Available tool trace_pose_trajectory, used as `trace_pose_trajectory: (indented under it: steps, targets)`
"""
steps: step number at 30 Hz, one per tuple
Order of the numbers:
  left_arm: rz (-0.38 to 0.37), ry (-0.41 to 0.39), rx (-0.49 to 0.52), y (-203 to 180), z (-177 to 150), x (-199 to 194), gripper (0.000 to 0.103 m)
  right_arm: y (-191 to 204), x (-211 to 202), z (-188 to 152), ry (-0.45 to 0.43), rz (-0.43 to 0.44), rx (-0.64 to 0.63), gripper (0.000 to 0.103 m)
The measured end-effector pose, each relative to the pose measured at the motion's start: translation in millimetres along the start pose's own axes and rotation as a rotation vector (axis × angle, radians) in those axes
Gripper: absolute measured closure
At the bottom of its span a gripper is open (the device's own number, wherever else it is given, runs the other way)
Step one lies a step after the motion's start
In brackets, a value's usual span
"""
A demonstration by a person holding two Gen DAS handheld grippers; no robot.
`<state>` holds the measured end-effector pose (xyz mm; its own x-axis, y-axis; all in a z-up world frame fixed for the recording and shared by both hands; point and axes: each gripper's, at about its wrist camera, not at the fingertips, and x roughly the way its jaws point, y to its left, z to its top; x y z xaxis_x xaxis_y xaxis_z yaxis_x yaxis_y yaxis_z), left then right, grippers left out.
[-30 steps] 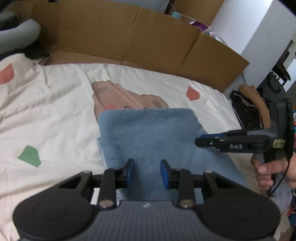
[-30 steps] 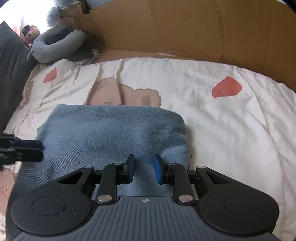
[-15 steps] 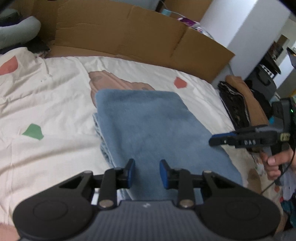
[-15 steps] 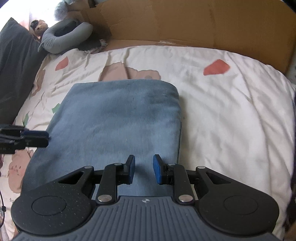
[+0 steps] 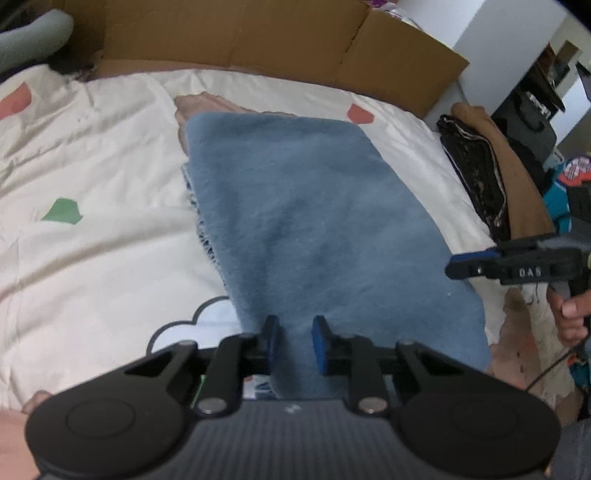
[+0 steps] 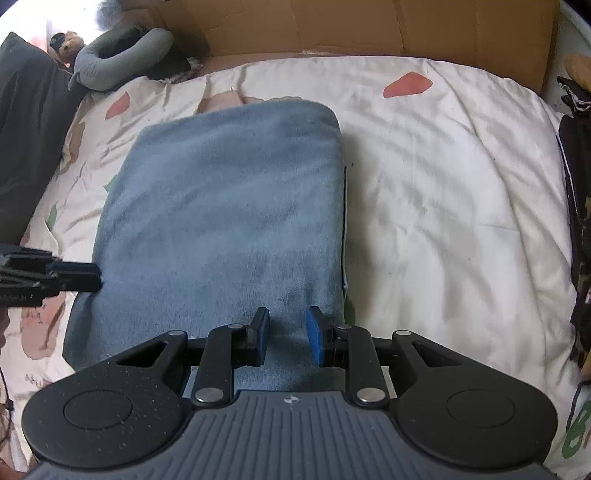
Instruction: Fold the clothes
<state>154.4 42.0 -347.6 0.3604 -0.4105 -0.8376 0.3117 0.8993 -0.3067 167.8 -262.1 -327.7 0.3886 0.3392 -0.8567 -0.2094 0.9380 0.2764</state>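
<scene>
Folded blue garment (image 5: 314,229) lies flat near the middle of the bed, on a white patterned bedsheet (image 5: 92,258), its long axis running from the near edge toward the cardboard panels (image 5: 258,33) standing along the far edge. Bare sheet lies open on both long sides of the garment, wider on its right side (image 6: 443,221). A stack of dark and brown clothes (image 5: 480,177) occupies the right edge of the bed; a grey neck pillow (image 6: 122,59) sits at the far left corner. The garment is a soft, fleecy fabric folded into a rectangle with a rounded far fold; layered edges show along its left side. The left gripper (image 5: 294,343) is over the near left corner of the garment, jaws closing, with the fabric edge between the blue pads but not visibly pinched. The right gripper (image 6: 284,336) is over the near right corner, jaws apart and gripping nothing, with fabric seen in the gap.
</scene>
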Motion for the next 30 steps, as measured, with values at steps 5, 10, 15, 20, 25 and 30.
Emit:
trace_pose_trajectory:
  steps: [5, 10, 15, 20, 25, 30]
  targets:
    - [0.009, -0.004, -0.017, -3, -9, -17, 0.082, 0, -7, -4, 0.006, -0.001, 0.008, 0.074]
    - [0.013, 0.021, -0.042, -7, -20, -31, 0.066, 2, -15, -13, 0.026, -0.008, -0.003, 0.075]
    - [-0.02, 0.024, -0.05, -10, -24, -34, 0.051, 6, -24, -12, 0.003, -0.036, -0.025, 0.074]
    - [-0.096, 0.05, -0.163, 2, -29, -16, 0.051, 0, -20, -7, 0.012, -0.04, -0.017, 0.071]
    - [-0.197, 0.086, -0.295, 14, -42, 0, 0.052, -3, -13, -2, 0.021, -0.039, -0.004, 0.068]
    - [-0.269, 0.104, -0.366, 24, -51, 7, 0.074, -3, -9, 7, 0.005, -0.057, 0.002, 0.061]
